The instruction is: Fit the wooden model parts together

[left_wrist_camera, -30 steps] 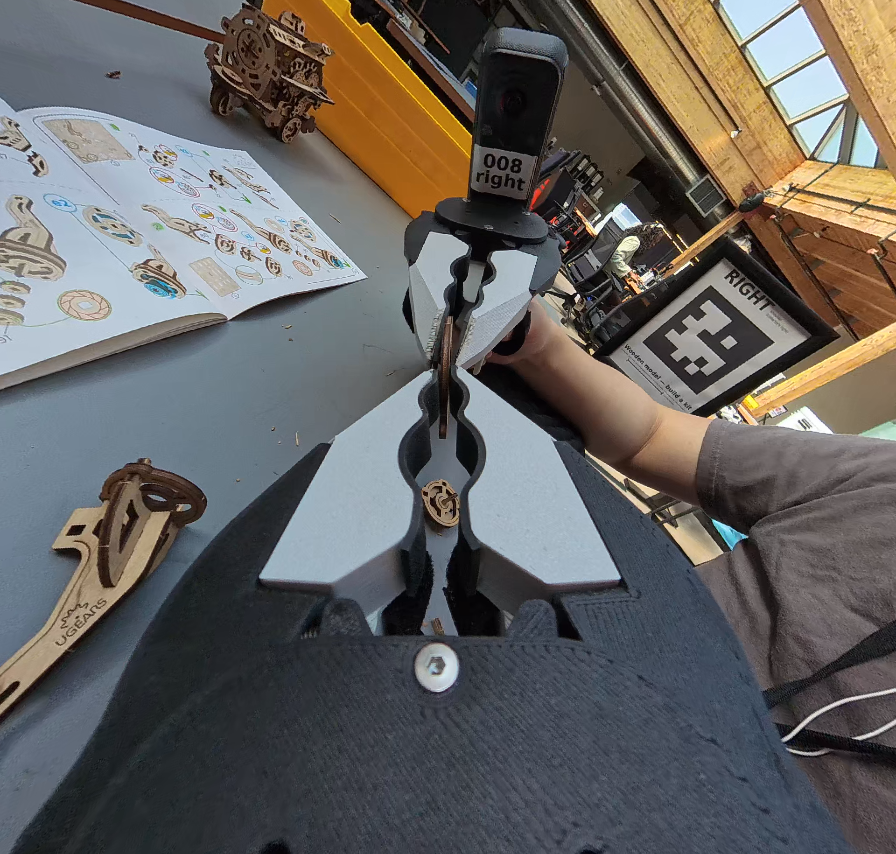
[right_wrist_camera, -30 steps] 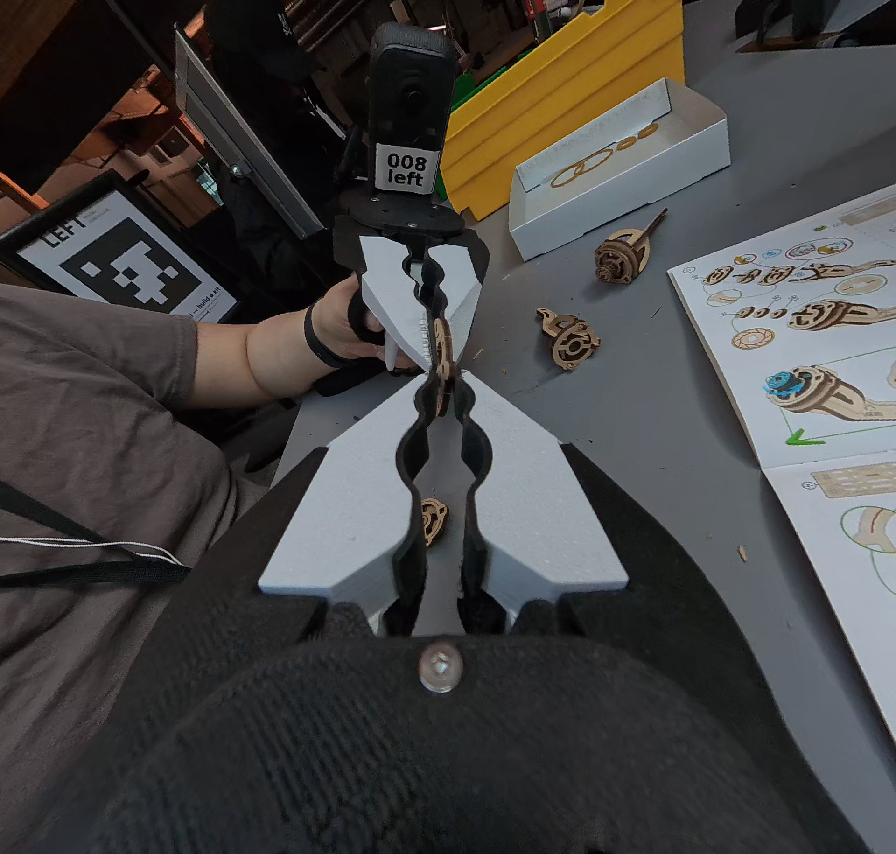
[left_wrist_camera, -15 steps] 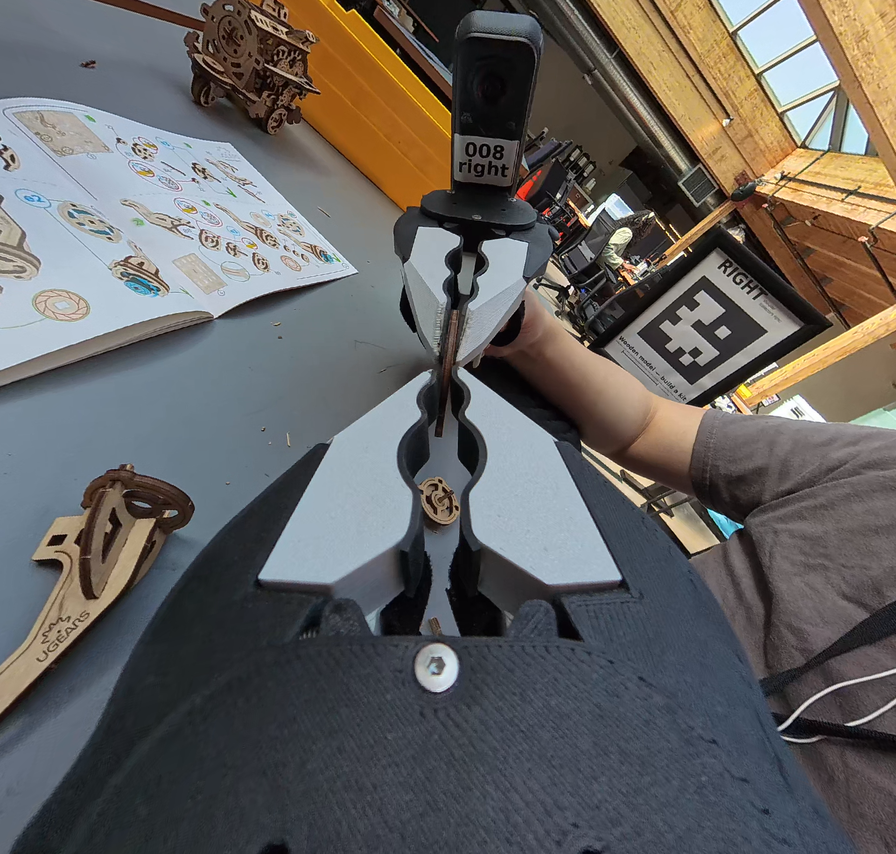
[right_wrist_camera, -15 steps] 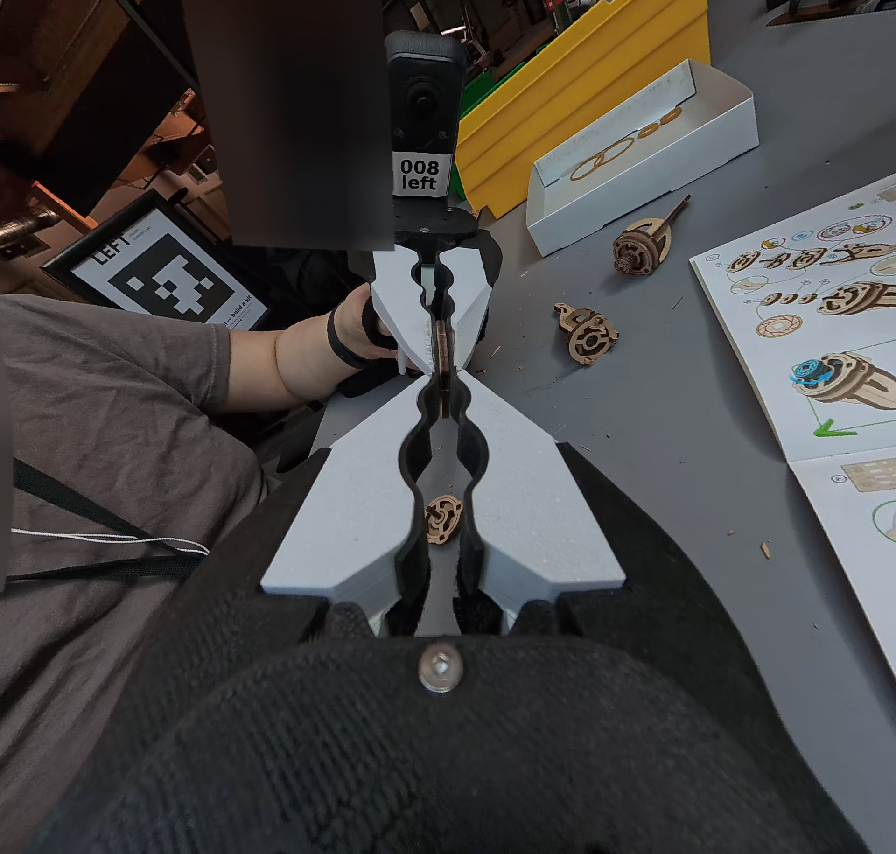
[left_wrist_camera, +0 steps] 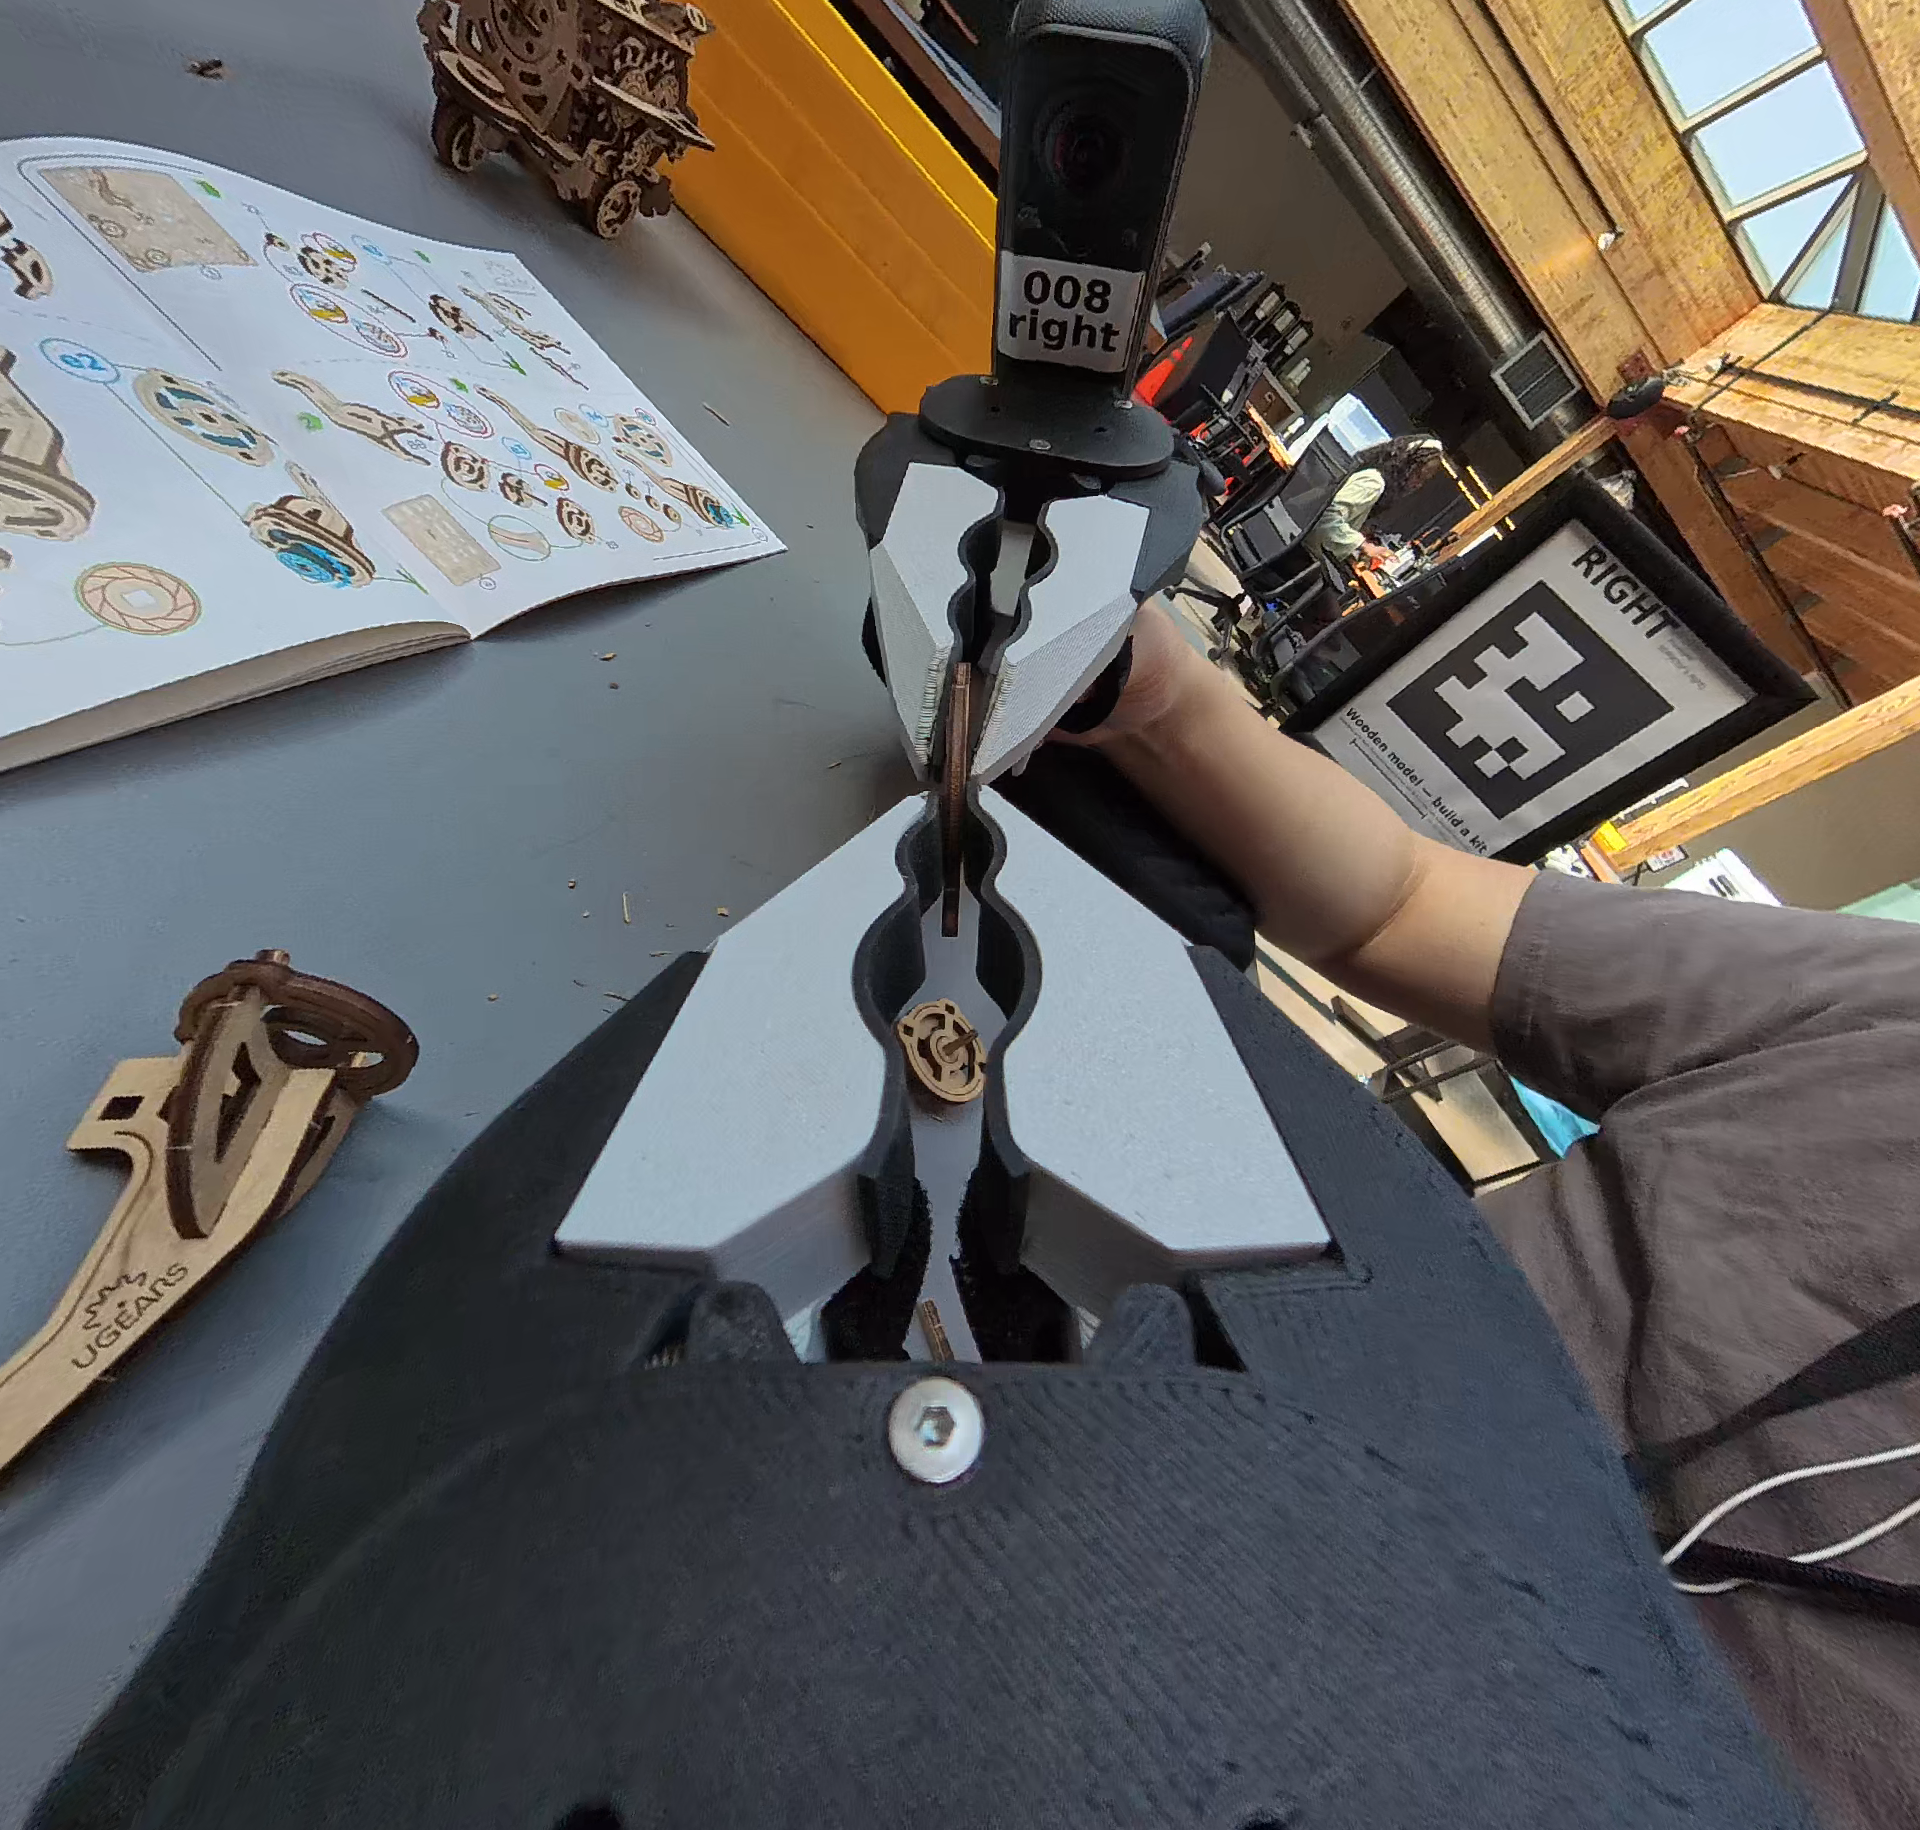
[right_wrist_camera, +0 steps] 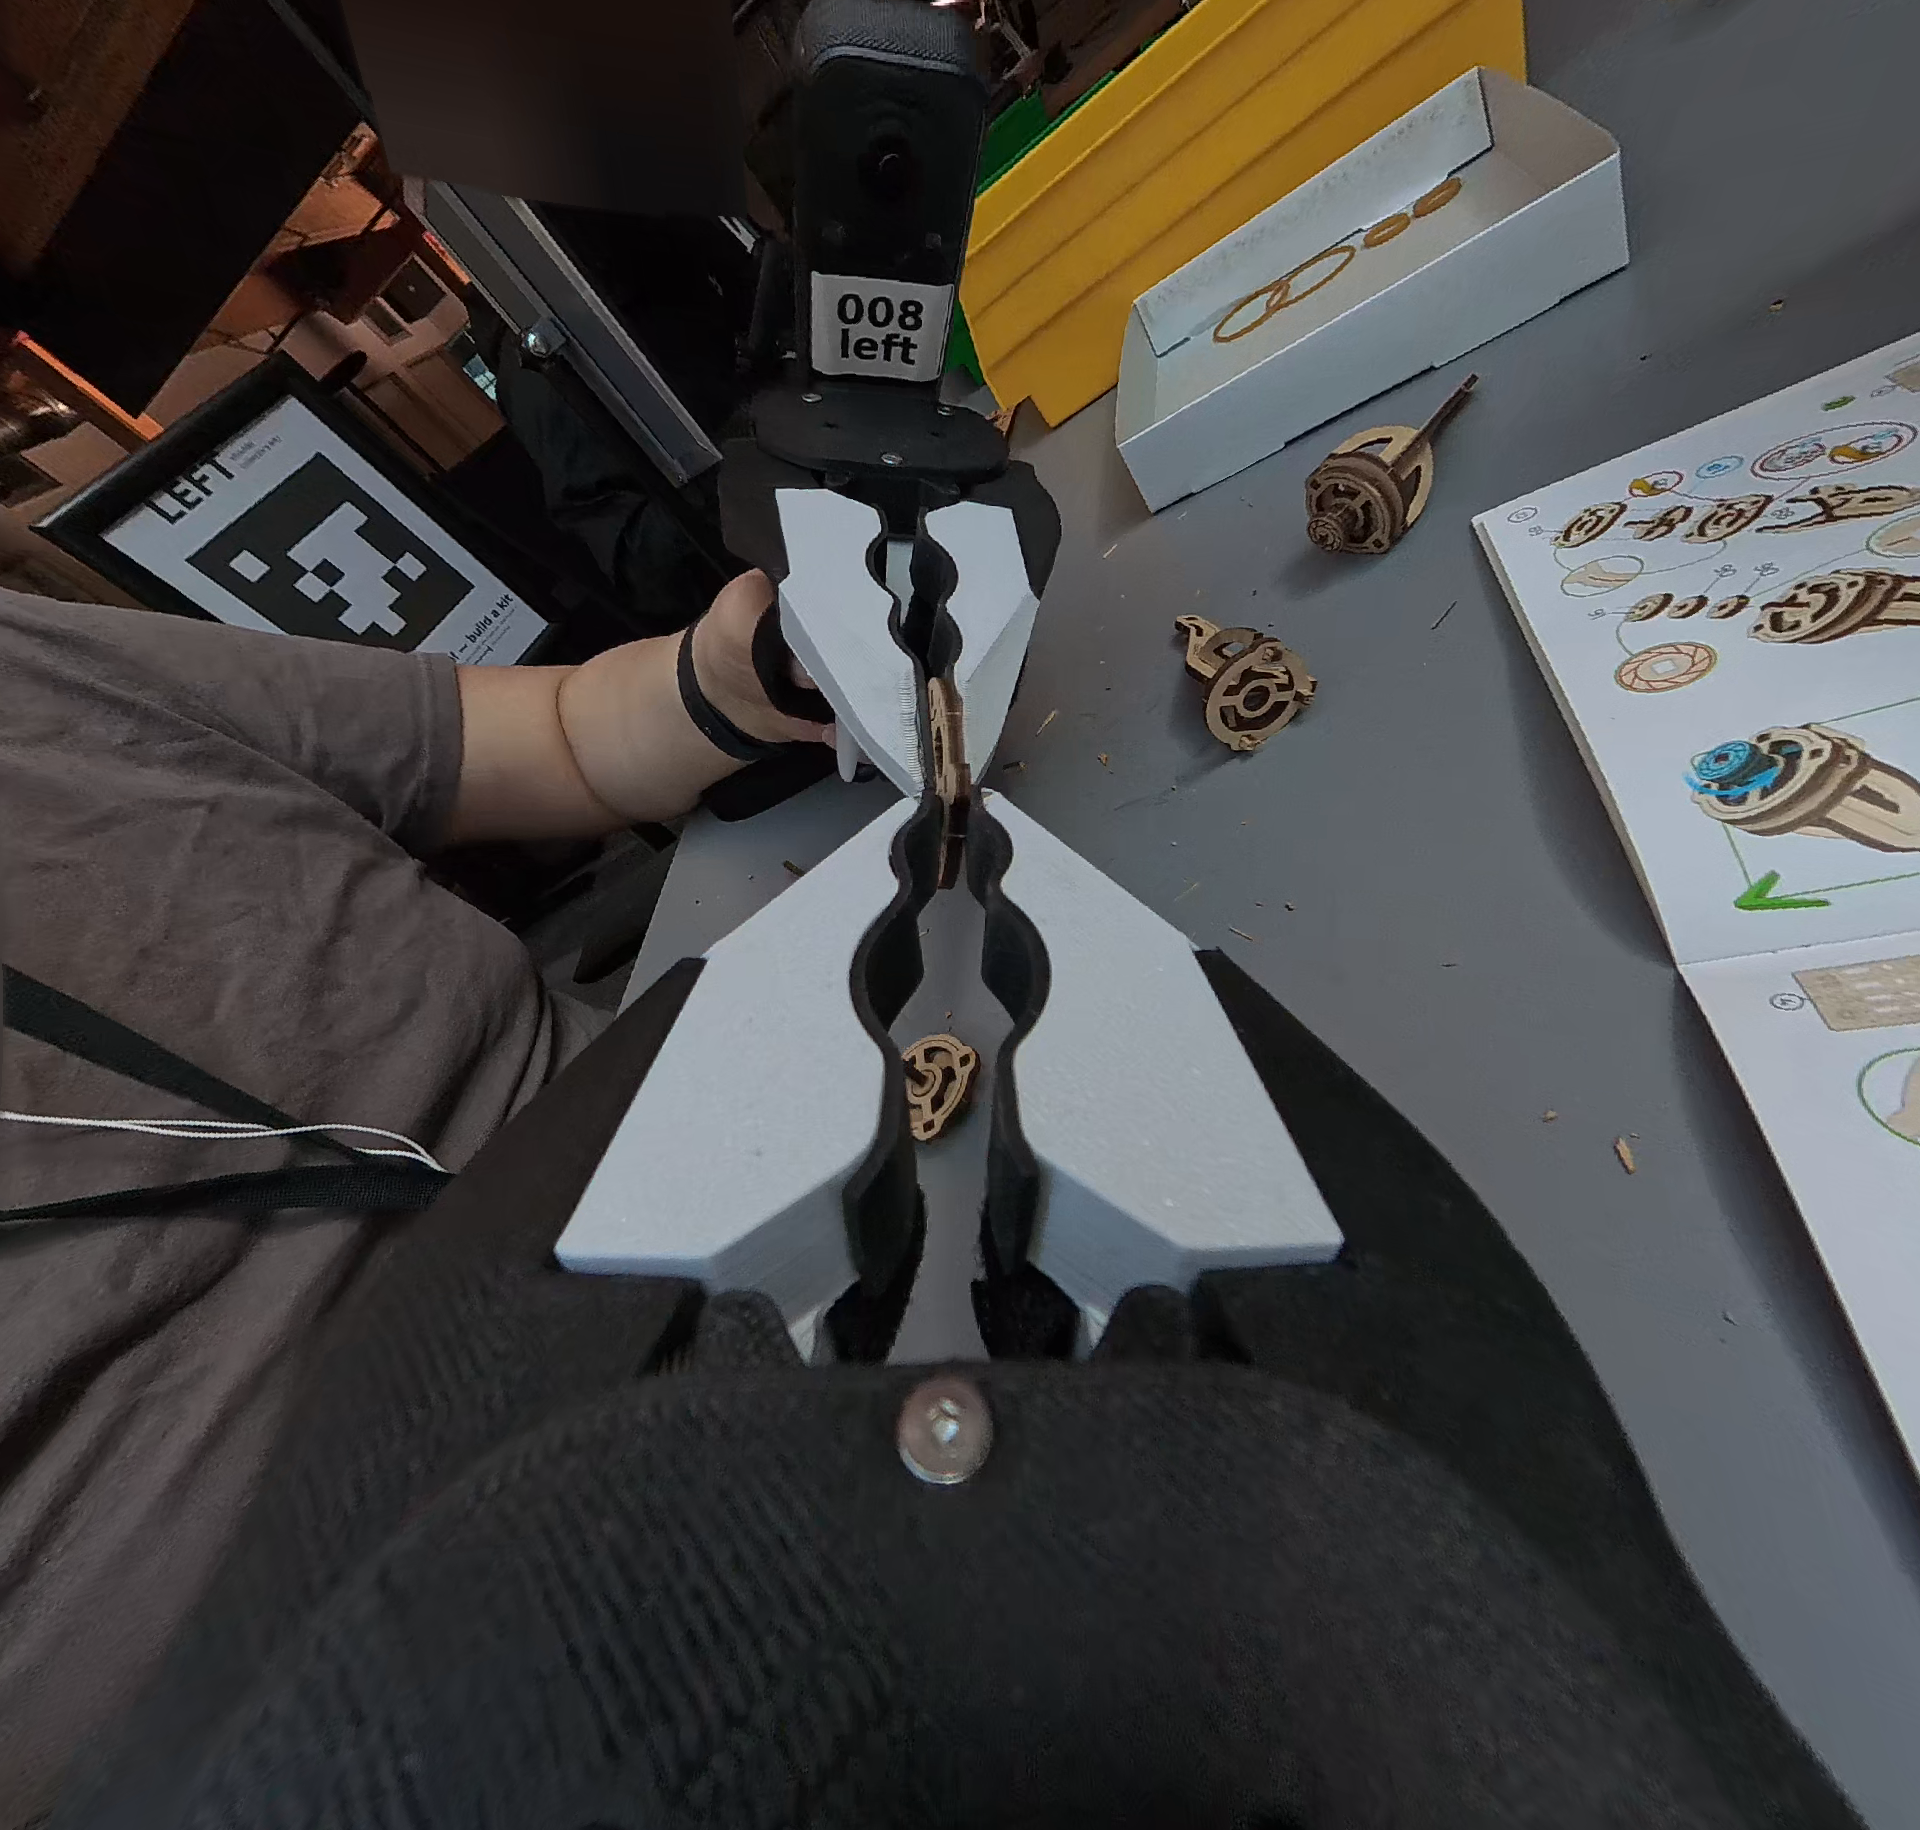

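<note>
My left gripper (left_wrist_camera: 951,816) and right gripper (right_wrist_camera: 940,816) meet tip to tip above the grey table (left_wrist_camera: 436,845). Both are shut on a thin flat wooden part (left_wrist_camera: 958,731), seen edge-on and running from one pair of fingers into the other. It also shows in the right wrist view (right_wrist_camera: 943,741). I cannot tell whether it is one piece or two pressed together. The right gripper (left_wrist_camera: 961,757) faces me in the left wrist view, and the left gripper (right_wrist_camera: 940,778) in the right wrist view. A small wooden gear (left_wrist_camera: 940,1058) lies on the table below them, also in the right wrist view (right_wrist_camera: 938,1089).
An open instruction booklet (left_wrist_camera: 312,430) (right_wrist_camera: 1766,741), a built wooden model (left_wrist_camera: 566,66), a long wooden lever piece (left_wrist_camera: 208,1136), two wooden sub-assemblies (right_wrist_camera: 1366,492) (right_wrist_camera: 1247,684), a white box (right_wrist_camera: 1351,305) and a yellow bin (right_wrist_camera: 1247,149) are on the table. Left and right tips are no more than a few centimetres apart. Both grippers' tips are roughly 9 cm from the small wooden gear (left_wrist_camera: 940,1058). It turns up in the right wrist view (right_wrist_camera: 927,1062) as well.
Both grippers stay shut, tip to tip, on the wooden part. The joined pair has shifted slightly over the table. Nothing was let go.
</note>
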### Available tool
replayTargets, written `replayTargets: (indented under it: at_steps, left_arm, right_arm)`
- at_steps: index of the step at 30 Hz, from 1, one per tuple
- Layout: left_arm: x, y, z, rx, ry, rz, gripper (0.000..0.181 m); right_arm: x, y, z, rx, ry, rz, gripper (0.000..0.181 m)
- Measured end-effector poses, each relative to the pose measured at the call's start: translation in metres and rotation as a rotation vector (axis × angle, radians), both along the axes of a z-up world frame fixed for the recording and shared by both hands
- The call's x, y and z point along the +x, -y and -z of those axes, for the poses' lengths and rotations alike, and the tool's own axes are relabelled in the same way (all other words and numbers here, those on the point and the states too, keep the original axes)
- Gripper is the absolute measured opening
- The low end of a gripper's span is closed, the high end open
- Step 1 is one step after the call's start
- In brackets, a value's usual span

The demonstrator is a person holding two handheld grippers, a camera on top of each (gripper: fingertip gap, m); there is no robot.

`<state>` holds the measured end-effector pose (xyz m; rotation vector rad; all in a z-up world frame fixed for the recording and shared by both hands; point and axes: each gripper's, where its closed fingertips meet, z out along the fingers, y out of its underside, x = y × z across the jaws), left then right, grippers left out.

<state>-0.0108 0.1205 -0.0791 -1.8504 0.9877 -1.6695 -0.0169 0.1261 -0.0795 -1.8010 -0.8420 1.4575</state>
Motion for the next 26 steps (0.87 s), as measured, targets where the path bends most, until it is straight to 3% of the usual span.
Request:
replayTargets:
  at_steps: [17, 26]
  left_arm:
    - [0.0, -0.006, 0.017, 0.021, -0.07, -0.056, 0.0]
    - [-0.004, -0.014, -0.006, 0.049, 0.061, -0.101, 0.0]
  right_arm:
    - [0.0, -0.007, 0.017, -0.053, 0.043, 0.031, 0.003]
    - [-0.002, -0.015, -0.008, -0.055, -0.119, 0.119, 0.003]
